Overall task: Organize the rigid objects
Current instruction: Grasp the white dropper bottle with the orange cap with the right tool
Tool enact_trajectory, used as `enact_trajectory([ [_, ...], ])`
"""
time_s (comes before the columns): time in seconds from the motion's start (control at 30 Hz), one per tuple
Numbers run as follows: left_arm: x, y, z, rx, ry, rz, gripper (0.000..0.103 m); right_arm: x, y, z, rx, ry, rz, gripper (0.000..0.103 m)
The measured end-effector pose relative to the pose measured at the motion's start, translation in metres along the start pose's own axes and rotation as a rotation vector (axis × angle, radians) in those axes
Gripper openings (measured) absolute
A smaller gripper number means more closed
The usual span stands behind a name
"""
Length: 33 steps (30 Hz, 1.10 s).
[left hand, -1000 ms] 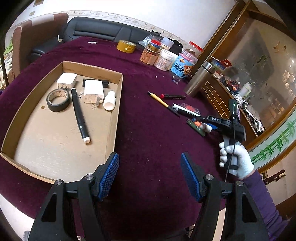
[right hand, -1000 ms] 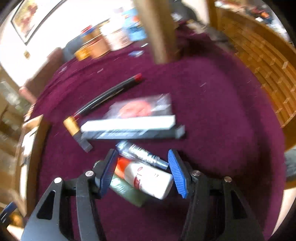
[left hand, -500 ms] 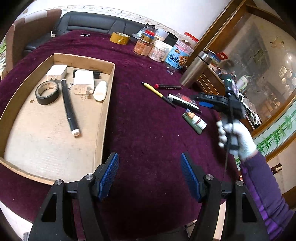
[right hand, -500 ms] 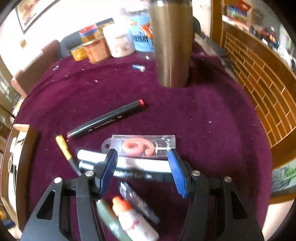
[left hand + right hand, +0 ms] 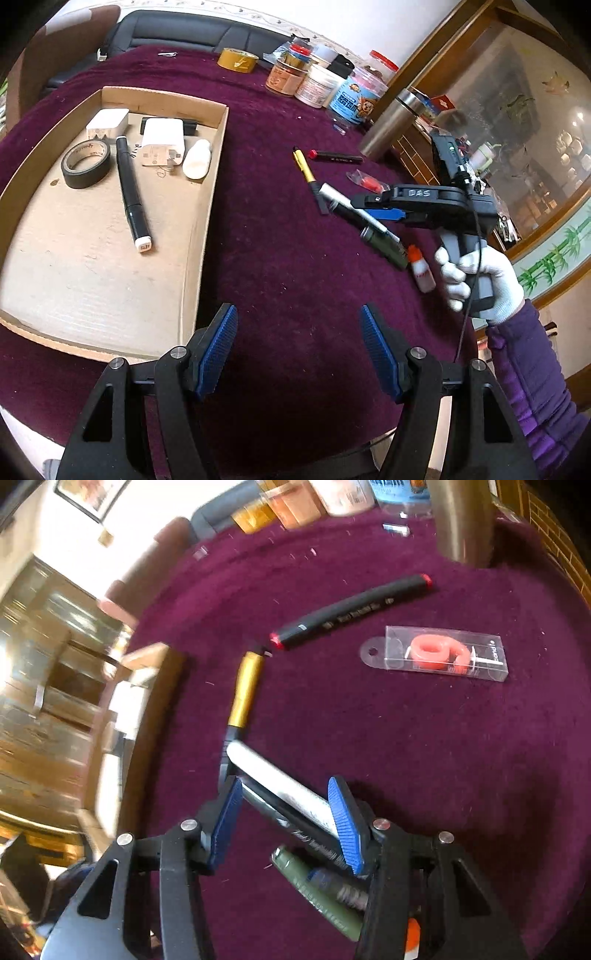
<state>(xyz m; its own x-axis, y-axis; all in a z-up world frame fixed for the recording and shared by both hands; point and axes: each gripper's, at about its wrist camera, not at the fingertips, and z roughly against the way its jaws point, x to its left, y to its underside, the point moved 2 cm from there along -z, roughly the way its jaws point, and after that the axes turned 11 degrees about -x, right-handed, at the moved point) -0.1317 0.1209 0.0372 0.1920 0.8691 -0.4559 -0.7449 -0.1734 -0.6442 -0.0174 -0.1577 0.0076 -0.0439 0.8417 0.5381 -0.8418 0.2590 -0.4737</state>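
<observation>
My right gripper (image 5: 286,812) sits low over the maroon table (image 5: 288,280) near its right edge, its blue pads on either side of a long white-and-black pen (image 5: 280,794) that runs aslant between them. The jaws have just been closing around it: the right pad lies against the pen's white side, while I cannot tell whether the left pad touches it yet. In the left wrist view the same pen (image 5: 354,210) pokes out past the gripper's tip toward the middle of the table, and my gloved right hand (image 5: 480,277) grips the handle.

Just behind my right fingers lie an olive-green tube (image 5: 317,893) and a small white bottle with an orange cap (image 5: 421,269). Ahead of the pen, a yellow-barrelled pen (image 5: 245,690) lies almost end to end with it, and past that a black marker with red ends (image 5: 351,611). A clear packet holding a red piece (image 5: 439,653) lies apart to the right, toward the steel flask (image 5: 388,125) at the table's far right edge.

My left gripper (image 5: 299,350) hangs half open over bare cloth at the near edge, with nothing between its pads. The cardboard tray (image 5: 192,236) sits on the left side of the table, holding a roll of black tape (image 5: 86,166), a black marker, two white chargers and a small white bottle.
</observation>
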Motion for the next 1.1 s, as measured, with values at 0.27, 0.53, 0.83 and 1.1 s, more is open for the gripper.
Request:
enact_trajectory([
  [0.27, 0.000, 0.000, 0.002, 0.000, 0.002, -0.002, 0.062, -0.014, 0.019, 0.061, -0.141, 0.232, 0.117, 0.047],
  [0.53, -0.015, 0.009, -0.006, 0.032, 0.017, -0.032, 0.062, -0.038, 0.063, 0.076, -0.129, 0.245, 0.080, 0.047],
  [0.83, -0.036, 0.014, -0.012, 0.056, 0.021, -0.074, 0.062, -0.030, 0.094, 0.071, -0.117, 0.249, 0.174, 0.025],
  [1.1, -0.086, 0.006, -0.042, 0.053, 0.015, -0.217, 0.062, -0.063, 0.098, 0.089, -0.212, 0.301, 0.089, 0.025],
])
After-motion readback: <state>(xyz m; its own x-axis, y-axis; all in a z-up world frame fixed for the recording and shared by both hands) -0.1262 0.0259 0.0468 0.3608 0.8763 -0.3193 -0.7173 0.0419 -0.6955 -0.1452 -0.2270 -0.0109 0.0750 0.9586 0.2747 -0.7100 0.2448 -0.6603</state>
